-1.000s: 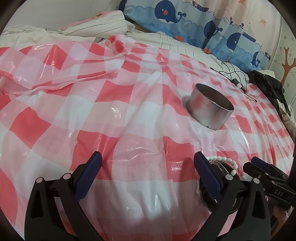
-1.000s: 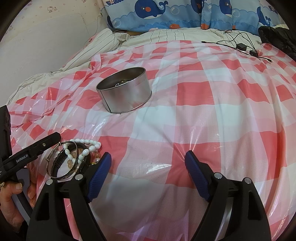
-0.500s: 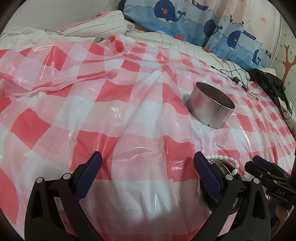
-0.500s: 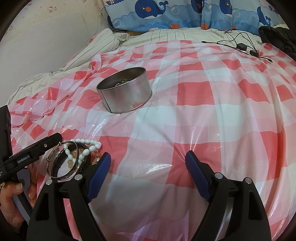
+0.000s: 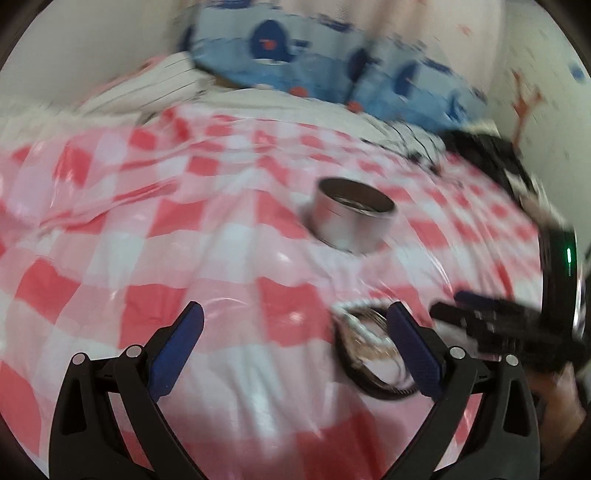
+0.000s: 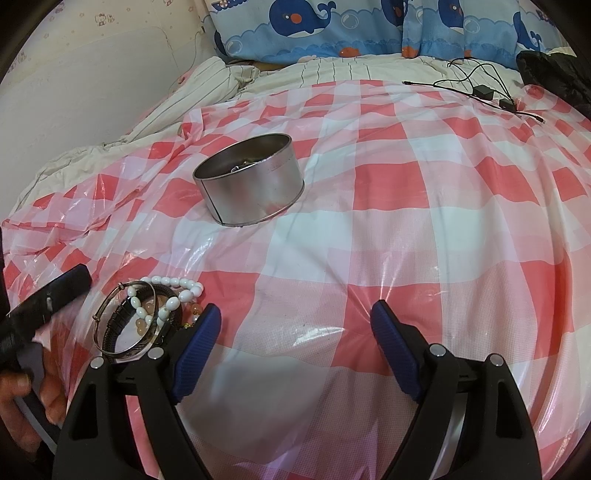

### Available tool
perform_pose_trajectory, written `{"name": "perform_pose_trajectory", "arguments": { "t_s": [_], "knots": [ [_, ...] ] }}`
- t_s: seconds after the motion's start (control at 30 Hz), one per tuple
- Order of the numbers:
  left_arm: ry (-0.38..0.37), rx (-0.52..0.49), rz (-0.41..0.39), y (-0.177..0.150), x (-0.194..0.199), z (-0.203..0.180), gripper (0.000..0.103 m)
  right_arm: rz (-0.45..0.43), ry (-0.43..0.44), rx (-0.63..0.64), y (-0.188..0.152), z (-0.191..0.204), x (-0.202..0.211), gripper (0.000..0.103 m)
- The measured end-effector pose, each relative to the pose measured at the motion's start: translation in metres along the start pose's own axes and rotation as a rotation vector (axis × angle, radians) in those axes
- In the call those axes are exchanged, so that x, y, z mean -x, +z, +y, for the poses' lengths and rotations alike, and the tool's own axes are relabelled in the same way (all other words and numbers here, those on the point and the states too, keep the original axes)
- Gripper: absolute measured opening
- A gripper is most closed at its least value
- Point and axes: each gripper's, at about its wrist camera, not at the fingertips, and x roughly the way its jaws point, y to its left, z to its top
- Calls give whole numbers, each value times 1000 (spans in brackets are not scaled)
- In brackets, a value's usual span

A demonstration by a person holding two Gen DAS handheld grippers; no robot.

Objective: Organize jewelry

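A round metal tin (image 6: 251,181) stands open on the red-and-white checked sheet, with something small and metallic inside; the blurred left wrist view shows the tin (image 5: 351,218) too. A pile of bracelets (image 6: 147,317), with white beads, a silver bangle and a dark band, lies near the front left. My right gripper (image 6: 295,332) is open, and the bracelets sit just outside its left finger. My left gripper (image 5: 295,332) is open over bare sheet, with the bracelets (image 5: 369,350) beside its right finger. The left gripper's tip (image 6: 55,295) shows left of the pile.
Whale-print pillows (image 6: 369,26) and striped bedding lie at the back. Black cables with small adapters (image 6: 484,90) rest at the far right, beside a dark bag (image 6: 554,70). A wall (image 6: 74,74) borders the left side. A hand (image 6: 26,398) holds the left gripper's handle.
The left wrist view has swung and blurred; the tin and bracelets have shifted left in it and the tin's inside now shows. The right gripper has stayed still.
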Motion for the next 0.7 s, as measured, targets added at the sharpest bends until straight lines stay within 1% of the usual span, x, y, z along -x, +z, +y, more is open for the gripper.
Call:
{"name": "perform_pose_trajectory", "arguments": {
  "t_s": [0.1,0.13,0.17,0.2,0.27,0.3,0.37,0.4,0.47,0.5,0.53,0.63,0.7],
  "knots": [
    [8,-86,13,-4,-1,-16,95,1,-2,2,0,2,0,80],
    [7,-99,18,-5,-1,-17,92,1,-3,3,-1,3,0,81],
    [0,-103,22,-4,-2,-21,86,2,-3,4,-1,4,0,81],
    [-14,-100,28,-5,-1,-19,83,2,-4,5,0,4,0,81],
    [-48,-78,50,-4,-4,-17,69,4,-7,8,-1,5,-1,81],
    [-59,-65,66,-3,-8,-17,66,4,-8,9,0,3,-2,81],
    [-80,-42,86,-2,-13,-16,51,5,-9,11,0,4,-2,82],
    [-93,-34,97,-3,-15,-15,46,4,-9,11,0,3,-2,82],
    [-101,-37,110,-3,-17,-17,27,5,-8,11,0,3,-2,82],
    [-105,-45,118,-4,-17,-18,22,5,-8,11,0,3,-1,82],
    [-102,-54,121,-4,-17,-18,11,5,-9,11,-1,3,-2,82],
    [-126,-39,130,-1,-17,-19,5,4,-9,12,0,3,-1,82],
    [-177,2,131,2,-14,-13,4,5,-8,11,0,3,-1,82]
  ]
}}
